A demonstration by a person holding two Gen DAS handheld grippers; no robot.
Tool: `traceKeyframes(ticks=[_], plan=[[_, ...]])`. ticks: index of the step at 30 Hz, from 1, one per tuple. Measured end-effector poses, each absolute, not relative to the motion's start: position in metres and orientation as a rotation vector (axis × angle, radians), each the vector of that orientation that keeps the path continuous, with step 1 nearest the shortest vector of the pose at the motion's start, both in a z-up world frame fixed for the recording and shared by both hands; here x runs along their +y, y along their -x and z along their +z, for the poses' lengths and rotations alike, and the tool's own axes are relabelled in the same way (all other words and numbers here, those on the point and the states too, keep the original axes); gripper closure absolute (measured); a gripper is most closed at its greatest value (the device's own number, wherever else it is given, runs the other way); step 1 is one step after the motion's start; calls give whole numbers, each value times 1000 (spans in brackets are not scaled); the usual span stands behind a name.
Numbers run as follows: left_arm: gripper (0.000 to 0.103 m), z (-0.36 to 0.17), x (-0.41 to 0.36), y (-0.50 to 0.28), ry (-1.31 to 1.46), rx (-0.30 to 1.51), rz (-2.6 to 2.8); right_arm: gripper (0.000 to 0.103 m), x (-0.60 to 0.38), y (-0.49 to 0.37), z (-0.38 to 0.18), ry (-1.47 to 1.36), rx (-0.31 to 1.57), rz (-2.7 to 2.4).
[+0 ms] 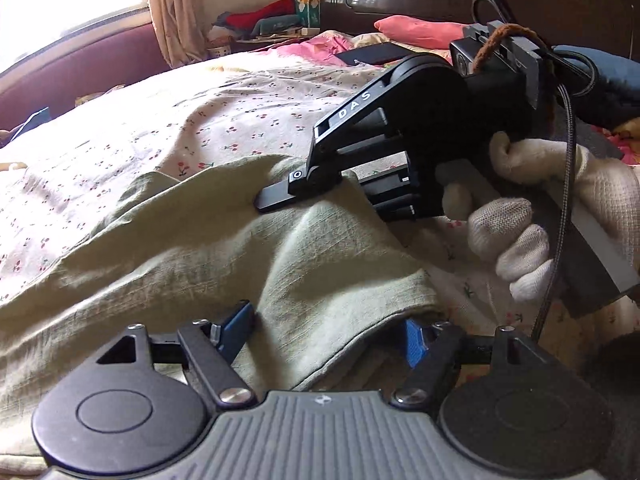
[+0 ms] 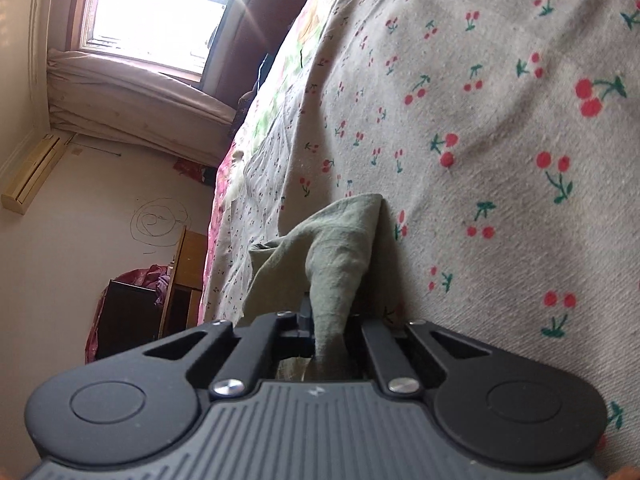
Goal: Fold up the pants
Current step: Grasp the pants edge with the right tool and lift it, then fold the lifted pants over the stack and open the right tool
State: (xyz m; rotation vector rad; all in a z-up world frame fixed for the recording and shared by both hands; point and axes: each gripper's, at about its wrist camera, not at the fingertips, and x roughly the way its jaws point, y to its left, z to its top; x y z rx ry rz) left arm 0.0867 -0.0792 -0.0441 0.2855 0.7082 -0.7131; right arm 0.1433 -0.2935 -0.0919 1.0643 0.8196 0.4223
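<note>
Your pants [image 1: 208, 240] lie in a loose, rumpled heap on the cherry-print bedsheet [image 1: 200, 112], running from the near edge out toward the far left of the bed. They are pale green, thin and woven — light and limp by the look of them, so they should sag and crease wherever you lift them and hold no shape of their own.

Your right gripper [image 1: 276, 196], held in your white-gloved hand [image 1: 532, 216], has its fingers together, pinched on a raised fold of the fabric at the far side of the heap. The right wrist view confirms it: a gathered bunch of green cloth runs straight into the closed jaws and trails off across the sheet.

Your left gripper [image 1: 324, 336] stands with its fingers wide apart at the near hem. The cloth drapes over the right blue pad and seems to lie between the two, but the pads are not pressing on it — though the drape hides that side, so I can't be sure what touches there.

Since the fabric is so soft, take it at an edge or a seam — the hem or waistband — not mid-panel, where a pinch would only gather one loose layer. Grip through both layers and keep the two holds well apart, so the cloth hangs taut between them and folds flat.
</note>
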Motion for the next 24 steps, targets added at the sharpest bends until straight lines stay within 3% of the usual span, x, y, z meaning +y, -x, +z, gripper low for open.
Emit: traceKeyframes(ticks=[8, 12, 19, 24], plan=[[18, -15, -18, -89, -243, 613, -624, 100, -301, -138, -73, -999, 860, 364], [19, -14, 39, -102, -181, 591, -461, 100, -282, -139, -32, -934, 840, 375], [19, -30, 85, -93, -92, 639, -453, 100, -191, -169, 51, -757, 812, 456], [18, -24, 106, -107, -118, 577, -388, 99, -106, -185, 65, -687, 877, 539]])
